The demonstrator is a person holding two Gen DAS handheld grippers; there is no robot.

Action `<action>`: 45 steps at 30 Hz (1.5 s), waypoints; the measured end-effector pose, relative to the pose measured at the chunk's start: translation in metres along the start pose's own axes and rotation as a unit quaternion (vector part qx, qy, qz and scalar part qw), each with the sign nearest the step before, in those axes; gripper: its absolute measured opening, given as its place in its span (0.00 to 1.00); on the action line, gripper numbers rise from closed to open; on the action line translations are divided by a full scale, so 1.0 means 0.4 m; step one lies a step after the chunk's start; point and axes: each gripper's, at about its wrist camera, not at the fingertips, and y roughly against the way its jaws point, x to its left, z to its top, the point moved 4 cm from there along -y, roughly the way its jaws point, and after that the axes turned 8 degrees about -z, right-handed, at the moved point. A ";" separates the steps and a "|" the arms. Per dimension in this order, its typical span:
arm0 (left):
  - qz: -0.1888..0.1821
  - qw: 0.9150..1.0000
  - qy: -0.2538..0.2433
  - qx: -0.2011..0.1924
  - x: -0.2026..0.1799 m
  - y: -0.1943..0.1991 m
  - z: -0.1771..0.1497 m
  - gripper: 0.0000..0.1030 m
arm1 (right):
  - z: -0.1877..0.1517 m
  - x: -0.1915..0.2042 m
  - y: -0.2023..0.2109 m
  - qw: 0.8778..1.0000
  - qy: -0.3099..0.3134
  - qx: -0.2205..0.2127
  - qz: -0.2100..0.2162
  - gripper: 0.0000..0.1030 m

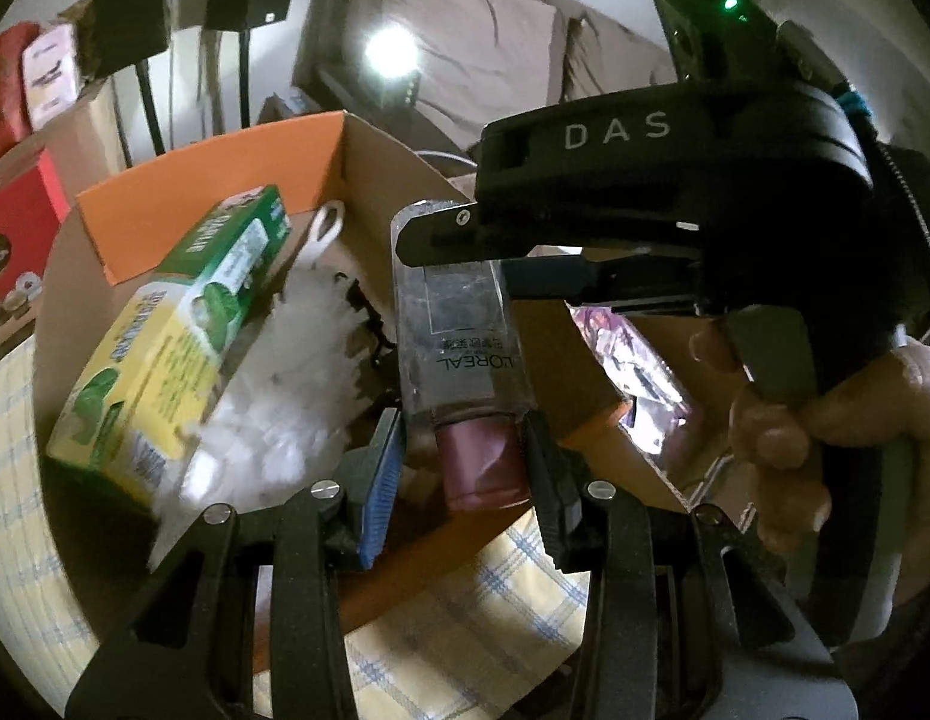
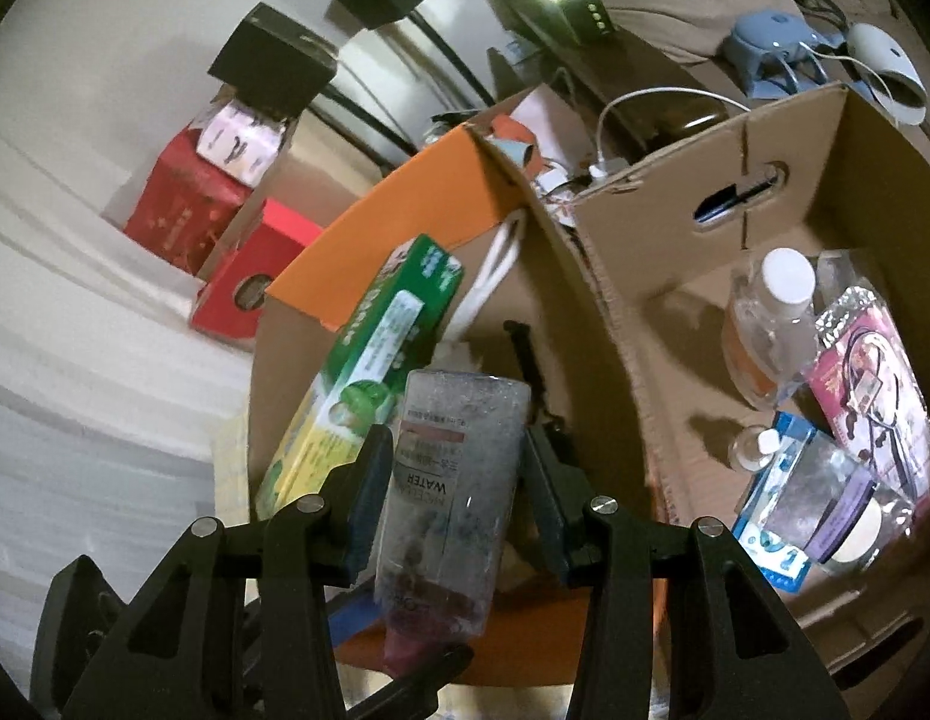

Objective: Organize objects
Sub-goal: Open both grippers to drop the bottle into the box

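- Left wrist view: your left gripper (image 1: 462, 450) is clenched on the pink cap end of the bottle (image 1: 459, 324), a pad on each side of it.
- Your right gripper (image 1: 465, 240) reaches in from the right and clamps the same bottle near its clear base; your hand (image 1: 825, 420) holds its handle.
- Right wrist view: your right gripper (image 2: 453, 480) has the bottle (image 2: 459, 468) between its pads, gripped on the clear body, with the pink cap pointing down toward the camera.
- So both tools hold one bottle, each at its own end, above the orange box (image 1: 213, 180).
- Under and beside the bottle in that box lie a green carton (image 1: 165, 336), tilted against the far wall, and a white fluffy duster (image 1: 285, 372).
- Just right of the orange box (image 2: 405, 204) stands a brown box (image 2: 675, 252), the two walls touching.
- That brown box holds a clear bottle with a white cap (image 2: 765, 324), a pink packet (image 2: 873, 384), a blue packet (image 2: 777, 510) and other small items too blurred to name.
- Checked cloth (image 1: 453, 630) shows under the orange box's near edge.
- Red boxes (image 2: 189, 204) stand well apart on the left, by the wall.
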 end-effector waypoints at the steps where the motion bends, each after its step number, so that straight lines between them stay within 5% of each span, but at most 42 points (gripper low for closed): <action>1: 0.000 1.000 -0.001 0.004 0.000 -0.010 -0.001 0.36 | 0.001 -0.005 -0.002 1.000 -0.002 0.001 0.000 0.44; 14: 0.015 0.998 0.057 0.004 0.072 -0.028 -0.025 0.40 | -0.015 -0.011 -0.047 0.998 0.034 0.003 -0.057 0.41; 19: 0.011 0.998 0.055 -0.024 0.071 0.051 -0.026 0.63 | -0.024 0.007 -0.027 0.996 0.051 -0.017 -0.070 0.41; 27: 0.030 0.995 0.066 -0.074 0.097 0.187 -0.009 0.82 | -0.057 0.078 0.023 0.987 0.109 -0.070 -0.093 0.66; 45: 0.137 0.977 0.100 -0.129 0.211 0.398 -0.063 0.99 | -0.173 0.195 0.073 0.967 0.182 -0.134 -0.117 0.87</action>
